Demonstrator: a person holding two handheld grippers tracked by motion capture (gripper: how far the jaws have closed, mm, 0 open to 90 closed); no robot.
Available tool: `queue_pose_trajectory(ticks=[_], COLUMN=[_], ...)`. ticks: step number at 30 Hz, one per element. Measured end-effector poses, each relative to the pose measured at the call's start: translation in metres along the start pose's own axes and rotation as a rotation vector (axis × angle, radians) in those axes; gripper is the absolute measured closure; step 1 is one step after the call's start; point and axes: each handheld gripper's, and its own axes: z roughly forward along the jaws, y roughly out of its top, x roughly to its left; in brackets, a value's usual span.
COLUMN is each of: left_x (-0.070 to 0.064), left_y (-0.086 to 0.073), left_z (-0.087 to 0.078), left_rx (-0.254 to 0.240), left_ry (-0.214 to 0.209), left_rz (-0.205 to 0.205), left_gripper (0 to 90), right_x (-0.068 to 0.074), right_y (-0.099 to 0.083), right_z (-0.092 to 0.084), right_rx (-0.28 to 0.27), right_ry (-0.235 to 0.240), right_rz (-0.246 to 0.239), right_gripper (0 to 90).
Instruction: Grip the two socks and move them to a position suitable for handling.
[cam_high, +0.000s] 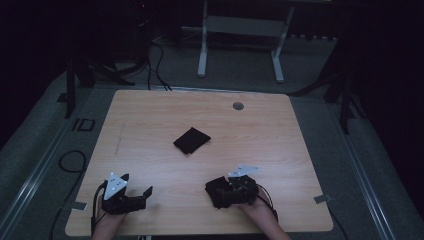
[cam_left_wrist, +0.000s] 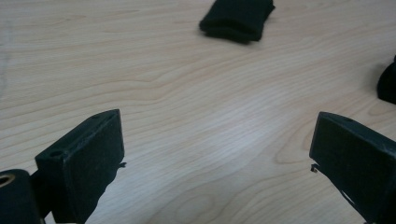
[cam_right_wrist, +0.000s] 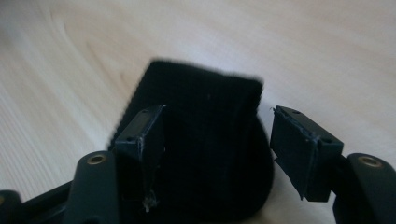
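From above, the right tongs (cam_high: 220, 192) hide a black cloth (cam_high: 216, 194); their own camera shows them released, parted around it. The left tongs (cam_high: 136, 183) gape over bare desk (cam_high: 150, 130), the folded cloth (cam_high: 192, 140) well ahead.

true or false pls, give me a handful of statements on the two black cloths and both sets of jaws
1. A folded black cloth lies alone near the middle of the table. True.
2. The left gripper is shut on a cloth. False: its jaws stand wide apart over bare wood with nothing between them.
3. A second black cloth lies between the jaws of the right gripper. True.
4. The right gripper's jaws are pressed fully together. False: they stand apart, a gap showing beside the right one.
5. The table is bare metal. False: it is light wood.
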Motion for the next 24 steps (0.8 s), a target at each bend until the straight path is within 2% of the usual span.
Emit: queue_pose_trajectory(ticks=[1,2,3,4,5,6,9,11,13,16,17,19,22,24], left_x=[-0.001,-0.003,-0.004,-0.005,-0.006,-0.008,-0.013,-0.018,-0.023,-0.034,-0.038,-0.047,-0.062,-0.072], left_y=[0.000,0.000,0.000,0.000,0.001,0.001,0.002,0.004,0.005,0.007,0.009,0.012,0.018,0.023], left_z=[0.001,0.002,0.003,0.004,0.004,0.005,0.009,0.012,0.017,0.024,0.026,0.031,0.035,0.036], left_rx=[0.002,0.005,0.004,0.006,0.009,0.010,0.009,0.014,0.021,0.023,0.024,0.021,-0.001,-0.017], left_ry=[-0.008,-0.011,-0.018,-0.031,-0.039,-0.046,-0.074,-0.104,-0.130,-0.209,-0.237,-0.332,-0.469,-0.533], left_rz=[0.003,0.009,0.006,0.000,0.001,-0.001,0.002,0.010,0.021,0.032,0.037,0.043,0.068,0.088], left_gripper=[3.3,3.3,3.3,3.3,3.3,3.3,3.9,4.3,5.9,12.0,13.9,14.0,14.8,16.2], right_x=[0.002,0.004,0.005,0.008,0.010,0.012,0.012,0.014,0.016,0.020,0.022,0.027,0.033,0.038], right_y=[-0.002,-0.004,-0.005,-0.004,-0.004,-0.003,0.001,0.006,0.014,0.027,0.032,0.040,0.049,0.051], right_z=[0.002,0.003,0.003,0.003,0.002,0.002,-0.002,-0.011,-0.025,-0.046,-0.053,-0.066,-0.081,-0.087], right_rx=[0.015,0.016,0.008,0.007,0.001,0.002,-0.003,-0.029,-0.078,-0.143,-0.166,-0.203,-0.250,-0.259], right_ry=[-0.006,0.002,0.016,0.016,-0.001,-0.017,0.018,0.042,0.075,0.106,0.132,0.153,0.229,0.252], right_rz=[-0.022,-0.048,-0.045,-0.053,-0.083,-0.102,-0.086,-0.093,-0.093,-0.100,-0.097,-0.116,-0.113,-0.132], right_gripper=[50.7,58.0,65.1,73.7,77.7,79.1,80.4,80.5,80.6,80.6,80.6,80.6,80.5,80.5])
